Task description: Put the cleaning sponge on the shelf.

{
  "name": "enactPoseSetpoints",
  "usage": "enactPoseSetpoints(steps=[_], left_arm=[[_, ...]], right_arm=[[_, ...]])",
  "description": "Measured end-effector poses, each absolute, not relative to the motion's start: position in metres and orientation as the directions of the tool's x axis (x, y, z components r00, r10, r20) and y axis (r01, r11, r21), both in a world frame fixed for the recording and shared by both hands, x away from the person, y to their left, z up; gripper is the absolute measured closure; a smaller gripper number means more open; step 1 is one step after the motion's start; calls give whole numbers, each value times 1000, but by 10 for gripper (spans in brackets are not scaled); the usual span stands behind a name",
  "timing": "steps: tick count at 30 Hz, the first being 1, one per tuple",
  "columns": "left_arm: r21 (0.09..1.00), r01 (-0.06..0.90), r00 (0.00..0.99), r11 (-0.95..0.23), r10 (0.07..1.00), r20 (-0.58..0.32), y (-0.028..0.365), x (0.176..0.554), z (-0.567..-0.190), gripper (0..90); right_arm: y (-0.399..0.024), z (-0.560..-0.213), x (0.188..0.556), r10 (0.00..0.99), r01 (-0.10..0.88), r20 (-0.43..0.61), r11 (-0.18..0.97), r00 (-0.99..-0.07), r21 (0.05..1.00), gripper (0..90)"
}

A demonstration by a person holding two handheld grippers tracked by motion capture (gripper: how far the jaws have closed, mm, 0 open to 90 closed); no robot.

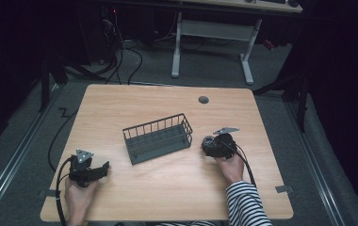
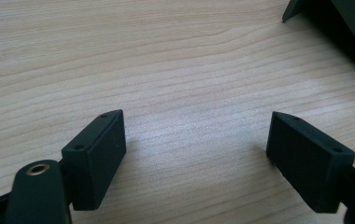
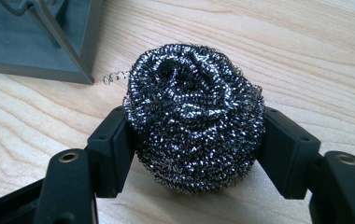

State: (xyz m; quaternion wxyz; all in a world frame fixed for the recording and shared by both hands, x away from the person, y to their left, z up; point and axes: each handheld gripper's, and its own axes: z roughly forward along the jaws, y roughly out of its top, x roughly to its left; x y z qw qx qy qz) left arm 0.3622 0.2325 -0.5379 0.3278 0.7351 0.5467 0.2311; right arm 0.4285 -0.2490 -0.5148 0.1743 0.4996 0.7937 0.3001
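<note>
Wooden table (image 1: pixel 167 188) seen under dim light, dark floor around | grey wire basket (image 1: pixel 158 138) set mid-table | right gripper (image 3: pixel 194 140) clamped on steel wool scourer (image 3: pixel 194 116), just right of basket | left gripper (image 2: pixel 196 149) held low over bare wood, 2 jaws spread wide, nothing between

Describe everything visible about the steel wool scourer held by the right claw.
The round, silvery-dark steel wool scouring ball is a tangle of coiled metal wire, with one loose curl sticking out on its side. It is held between the jaws of the right claw, which press its two sides. It sits low over the light wooden table, just beside the dark grey wire basket.
</note>
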Motion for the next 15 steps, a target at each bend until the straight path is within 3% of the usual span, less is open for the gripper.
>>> enactPoseSetpoints(steps=[15], left_arm=[[734,653,296,-188,955,-18,232,362,-538,203]], right_arm=[[-249,-493,414,873,652,44,329,-486,684,359]])
